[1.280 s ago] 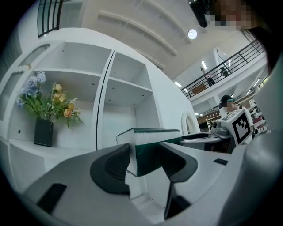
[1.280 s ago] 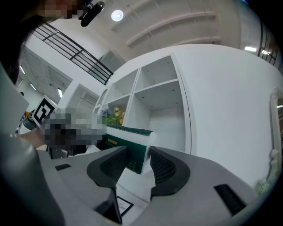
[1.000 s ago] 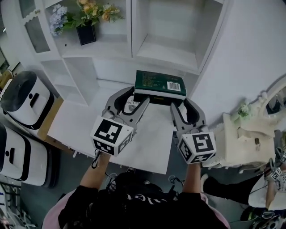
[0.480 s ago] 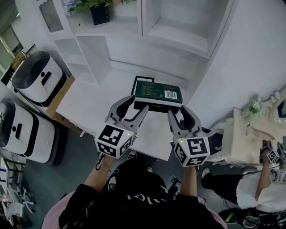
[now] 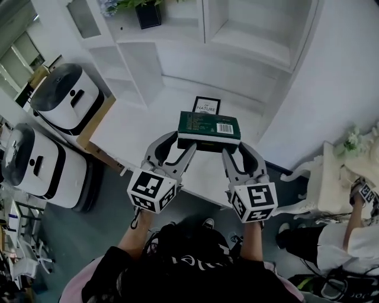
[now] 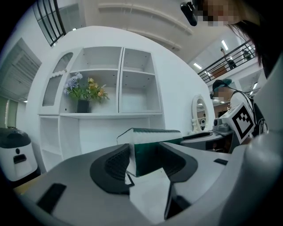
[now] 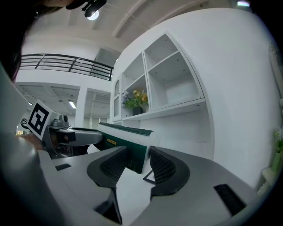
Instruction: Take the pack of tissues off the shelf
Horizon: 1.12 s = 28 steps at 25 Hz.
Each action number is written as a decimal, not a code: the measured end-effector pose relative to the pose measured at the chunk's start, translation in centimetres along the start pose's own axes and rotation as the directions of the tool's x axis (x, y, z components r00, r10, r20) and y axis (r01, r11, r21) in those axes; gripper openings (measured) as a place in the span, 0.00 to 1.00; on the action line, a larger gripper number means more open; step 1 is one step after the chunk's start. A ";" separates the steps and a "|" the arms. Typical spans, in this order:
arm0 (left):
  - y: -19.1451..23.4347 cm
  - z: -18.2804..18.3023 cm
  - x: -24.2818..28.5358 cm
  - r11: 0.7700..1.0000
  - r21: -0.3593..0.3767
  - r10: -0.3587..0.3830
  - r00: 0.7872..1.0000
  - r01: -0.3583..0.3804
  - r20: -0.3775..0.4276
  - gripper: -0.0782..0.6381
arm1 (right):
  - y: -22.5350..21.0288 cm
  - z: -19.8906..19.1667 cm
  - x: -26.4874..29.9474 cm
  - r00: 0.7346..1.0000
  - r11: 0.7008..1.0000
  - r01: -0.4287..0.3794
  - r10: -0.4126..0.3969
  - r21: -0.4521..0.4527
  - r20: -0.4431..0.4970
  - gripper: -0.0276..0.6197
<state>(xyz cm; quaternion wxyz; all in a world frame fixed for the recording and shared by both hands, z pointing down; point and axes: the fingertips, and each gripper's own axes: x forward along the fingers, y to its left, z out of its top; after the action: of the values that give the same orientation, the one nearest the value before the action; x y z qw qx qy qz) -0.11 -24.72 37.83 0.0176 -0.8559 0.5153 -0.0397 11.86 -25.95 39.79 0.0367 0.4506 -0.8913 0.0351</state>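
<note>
While between grippers [image 5: 182,142] [image 5: 235,148], tissue pack [image 5: 209,126] (green)

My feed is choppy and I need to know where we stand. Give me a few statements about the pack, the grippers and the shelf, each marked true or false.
1. The left gripper and the right gripper hold the pack, one at each end. True.
2. A flower pot stands on the shelf. True.
3. The pack sits inside a shelf compartment. False: it is held clear of the shelf, over the table.
4. The card lies flat on top of the pack. False: it stands on the table behind the pack.
</note>
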 end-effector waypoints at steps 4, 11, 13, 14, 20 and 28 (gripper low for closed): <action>1.7 -0.4 -2.5 1.000 -0.001 0.019 1.000 -0.019 0.010 0.41 | 2.9 -0.2 0.7 1.000 1.000 -0.022 0.022 0.003 -0.003 0.33; 4.8 -1.7 -10.0 0.999 0.004 0.037 0.999 -0.038 0.030 0.41 | 10.7 -1.2 0.8 0.998 0.999 -0.051 0.052 0.008 -0.024 0.33; 5.7 -2.4 -12.5 0.999 -0.006 0.041 0.999 -0.040 0.031 0.41 | 13.4 -1.6 0.7 0.998 0.998 -0.058 0.058 0.007 -0.035 0.33; 6.2 -2.7 -13.8 0.999 -0.013 0.041 0.999 -0.041 0.031 0.41 | 14.7 -1.8 0.6 0.997 0.998 -0.059 0.059 0.006 -0.040 0.33; 7.9 -3.8 -18.7 0.997 -0.055 0.046 0.999 -0.045 0.027 0.41 | 19.9 -2.5 0.0 0.995 0.998 -0.064 0.064 0.008 -0.072 0.33; 9.4 -6.0 -27.0 0.997 -0.077 0.025 0.998 -0.021 0.056 0.41 | 28.2 -4.3 -2.2 0.995 0.999 -0.048 0.046 -0.015 -0.085 0.33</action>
<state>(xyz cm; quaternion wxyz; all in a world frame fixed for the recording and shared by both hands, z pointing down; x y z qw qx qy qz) -21.52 -5.19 41.82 -0.0003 -0.8508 0.5255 0.0046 -9.35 -7.09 43.01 0.0774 0.4273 -0.8995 0.0472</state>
